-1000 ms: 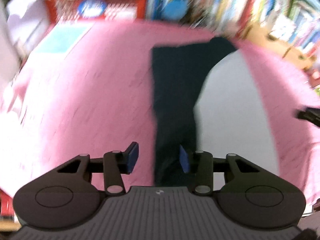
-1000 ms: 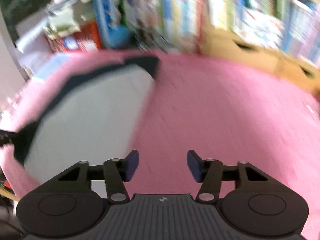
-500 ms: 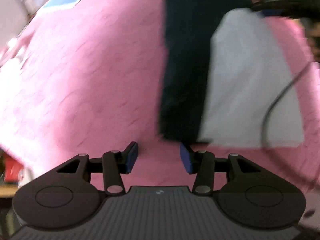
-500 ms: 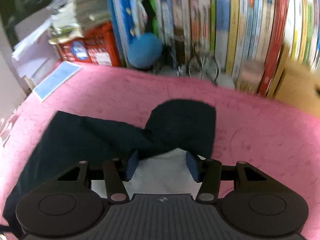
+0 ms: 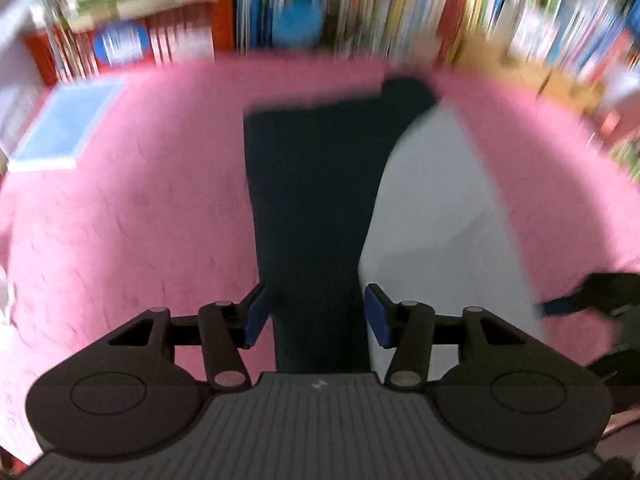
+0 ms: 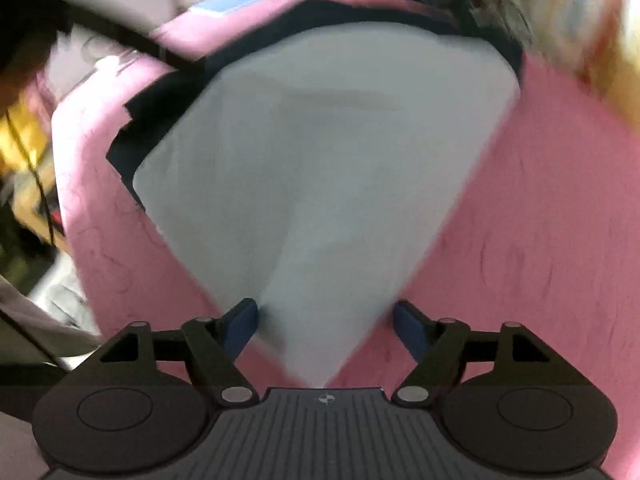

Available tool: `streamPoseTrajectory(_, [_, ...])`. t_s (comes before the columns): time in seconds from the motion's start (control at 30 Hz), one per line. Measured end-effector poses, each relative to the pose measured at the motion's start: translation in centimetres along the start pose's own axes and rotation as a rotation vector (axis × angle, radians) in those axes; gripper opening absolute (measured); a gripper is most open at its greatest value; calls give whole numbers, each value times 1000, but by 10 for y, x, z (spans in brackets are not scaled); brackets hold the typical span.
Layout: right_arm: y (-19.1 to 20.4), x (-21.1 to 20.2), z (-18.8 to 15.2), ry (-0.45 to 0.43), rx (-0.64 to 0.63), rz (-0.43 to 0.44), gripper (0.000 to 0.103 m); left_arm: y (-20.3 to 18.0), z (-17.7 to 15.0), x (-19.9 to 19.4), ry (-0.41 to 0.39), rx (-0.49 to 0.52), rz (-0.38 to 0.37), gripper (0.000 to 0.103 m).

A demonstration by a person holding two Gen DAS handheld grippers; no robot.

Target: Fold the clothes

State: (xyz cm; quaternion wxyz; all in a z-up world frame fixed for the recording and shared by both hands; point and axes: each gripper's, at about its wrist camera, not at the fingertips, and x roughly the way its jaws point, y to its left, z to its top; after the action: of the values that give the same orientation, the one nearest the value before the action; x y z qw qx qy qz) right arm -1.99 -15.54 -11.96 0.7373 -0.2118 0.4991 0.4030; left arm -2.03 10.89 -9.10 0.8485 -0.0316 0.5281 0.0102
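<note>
Both grippers descend, jaws opening, on a navy-and-grey garment (image 5: pixel 432 200) spread mid-way across the pink-covered table (image 5: pixel 132 208), the left gripper (image 5: pixel 316 316) straddling its near navy hem, the right gripper (image 6: pixel 324 324) its grey corner; each should bite fully over the edge before lifting.

Left gripper (image 5: pixel 316 314) jaws are opening, wider than a second ago; the dark sleeve (image 5: pixel 316 208), half a second ago ending just ahead of the pads, is now seen running between them, unpinched. Right gripper (image 6: pixel 324 322) jaws are opening too. Its view, half a second ago on the collar at 12 o'clock, is now filled by the grey panel (image 6: pixel 328 160), whose corner is seen between the pads, pink cloth (image 6: pixel 540 240) at 3 o'clock.
</note>
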Motion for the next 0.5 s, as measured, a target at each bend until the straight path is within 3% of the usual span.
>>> streamPoseTrajectory(0.13, [-8,-26,-3,1,85,-44,77,-12,-6,-10,53,-2,20,52])
streamPoseTrajectory(0.2, [-8,-41,2,-39,119,-82,86,-16,-7,-18,54,11,27,70])
streamPoseTrajectory(0.27, [-8,-49,7,-72,137,-103,89,-18,-3,-27,25,45,32,80])
streamPoseTrajectory(0.5, [2,-58,19,-135,141,-168,95,-19,4,-39,-7,17,18,80])
